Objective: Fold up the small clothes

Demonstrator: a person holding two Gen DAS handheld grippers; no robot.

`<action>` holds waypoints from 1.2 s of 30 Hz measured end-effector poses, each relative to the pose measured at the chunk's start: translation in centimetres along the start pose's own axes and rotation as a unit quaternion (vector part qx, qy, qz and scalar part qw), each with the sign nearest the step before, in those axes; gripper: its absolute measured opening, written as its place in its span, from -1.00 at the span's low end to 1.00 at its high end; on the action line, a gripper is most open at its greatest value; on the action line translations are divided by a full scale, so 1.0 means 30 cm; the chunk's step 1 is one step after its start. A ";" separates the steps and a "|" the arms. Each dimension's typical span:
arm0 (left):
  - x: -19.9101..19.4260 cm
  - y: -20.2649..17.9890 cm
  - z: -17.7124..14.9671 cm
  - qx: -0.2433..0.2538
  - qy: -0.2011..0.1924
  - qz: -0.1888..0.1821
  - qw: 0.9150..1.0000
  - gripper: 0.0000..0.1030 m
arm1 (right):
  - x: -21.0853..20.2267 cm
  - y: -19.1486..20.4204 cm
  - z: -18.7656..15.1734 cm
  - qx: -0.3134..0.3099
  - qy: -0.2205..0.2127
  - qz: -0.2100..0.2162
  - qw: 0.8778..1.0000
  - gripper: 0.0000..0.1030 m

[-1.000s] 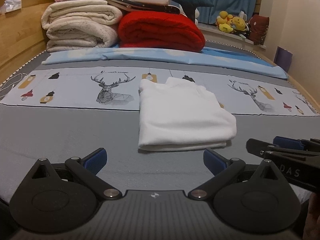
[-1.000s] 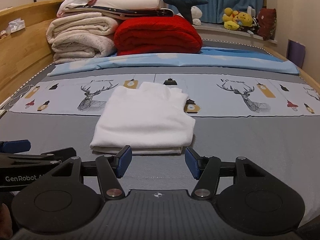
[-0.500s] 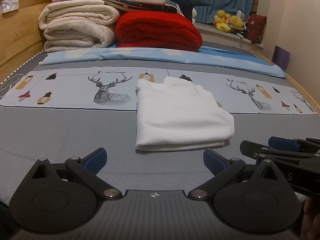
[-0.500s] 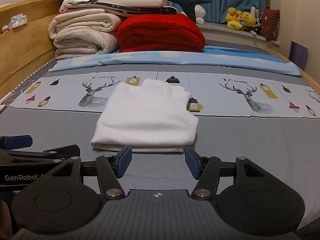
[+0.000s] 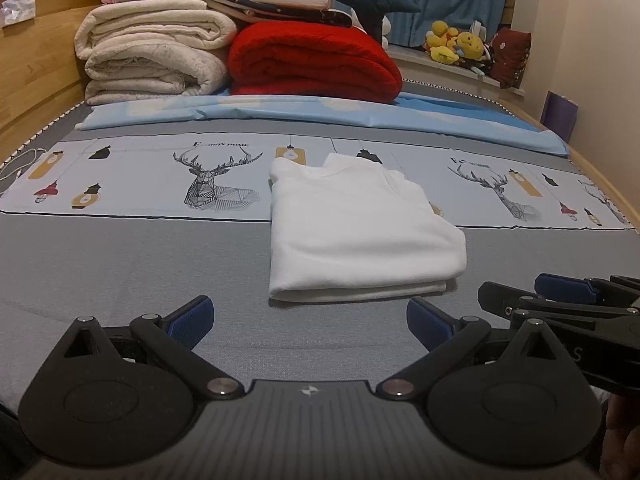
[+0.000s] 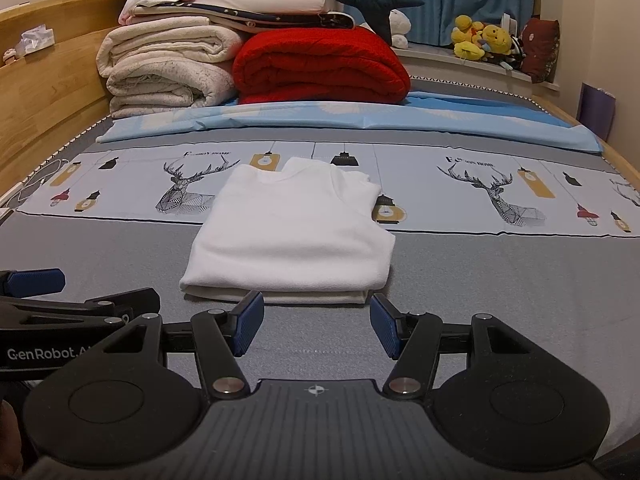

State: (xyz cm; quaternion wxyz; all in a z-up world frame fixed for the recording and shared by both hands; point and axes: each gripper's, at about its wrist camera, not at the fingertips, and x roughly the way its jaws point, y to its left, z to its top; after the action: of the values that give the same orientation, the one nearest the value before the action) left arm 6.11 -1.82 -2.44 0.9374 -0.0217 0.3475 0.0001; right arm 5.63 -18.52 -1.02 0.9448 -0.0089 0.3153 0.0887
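A small white garment (image 5: 356, 236) (image 6: 292, 240) lies folded into a neat rectangle on the grey bed cover, its far end over the printed deer band. My left gripper (image 5: 310, 320) hovers just short of its near edge, open, nothing between the blue pads. My right gripper (image 6: 316, 326) is also open and empty, close to the garment's near edge without touching it. Each gripper shows from the side in the other's view: the right gripper (image 5: 560, 300) at the right edge, the left gripper (image 6: 60, 300) at the left edge.
At the head of the bed are stacked cream blankets (image 6: 168, 68), a red blanket (image 6: 320, 68) and folded linens with a dark shark plush on top. A blue sheet (image 6: 360, 120) lies across the bed. A wooden bed frame (image 6: 48, 92) runs along the left; plush toys (image 6: 484, 40) sit on the sill.
The garment has stayed put. Both views shifted only slightly over the second; the grippers remain open in about the same place.
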 end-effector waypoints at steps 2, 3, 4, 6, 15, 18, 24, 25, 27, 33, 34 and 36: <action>0.000 0.000 0.000 0.000 0.000 0.000 1.000 0.99 | 0.000 0.000 0.000 -0.001 0.000 0.000 1.000 0.18; 0.001 -0.001 0.000 0.000 0.000 0.000 1.000 0.99 | 0.000 -0.001 -0.001 -0.001 0.000 0.000 1.000 0.18; 0.001 -0.001 0.000 0.000 0.000 0.000 1.000 0.99 | 0.000 -0.001 -0.001 0.000 0.000 0.000 1.000 0.18; 0.002 0.001 0.000 0.001 0.000 -0.001 1.000 0.99 | 0.000 -0.001 -0.001 0.000 0.000 0.000 1.000 0.18; 0.002 0.000 0.000 0.001 0.000 -0.001 1.000 0.99 | 0.000 -0.001 -0.001 -0.001 0.000 0.000 1.000 0.18; 0.002 -0.001 0.000 0.000 0.000 -0.001 1.000 0.99 | -0.001 -0.001 -0.001 -0.001 0.000 -0.001 1.000 0.18; 0.004 0.002 -0.002 0.003 -0.001 -0.004 1.000 0.99 | 0.000 -0.004 -0.003 -0.001 0.001 -0.002 1.000 0.18; 0.004 0.003 -0.003 0.004 -0.001 -0.004 1.000 0.99 | 0.003 -0.005 -0.003 -0.001 0.001 -0.002 1.000 0.18; 0.006 0.004 -0.003 0.004 -0.001 -0.005 1.000 0.99 | 0.002 -0.005 -0.003 -0.001 0.001 -0.002 1.000 0.18; 0.006 0.003 -0.004 0.004 -0.001 -0.005 1.000 0.99 | 0.002 -0.006 -0.003 -0.002 0.001 -0.002 1.000 0.18; 0.007 0.003 -0.004 0.004 -0.001 -0.005 1.000 0.99 | 0.002 -0.005 -0.002 -0.001 0.001 -0.002 1.000 0.18; 0.007 0.005 -0.004 0.004 0.000 -0.006 1.000 0.99 | 0.002 -0.007 -0.003 -0.001 0.001 -0.002 1.000 0.18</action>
State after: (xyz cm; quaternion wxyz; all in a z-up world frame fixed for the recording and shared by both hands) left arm 6.20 -1.68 -2.68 0.9375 -0.0201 0.3473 -0.0066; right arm 5.67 -18.71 -1.13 0.9445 -0.0105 0.3166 0.0869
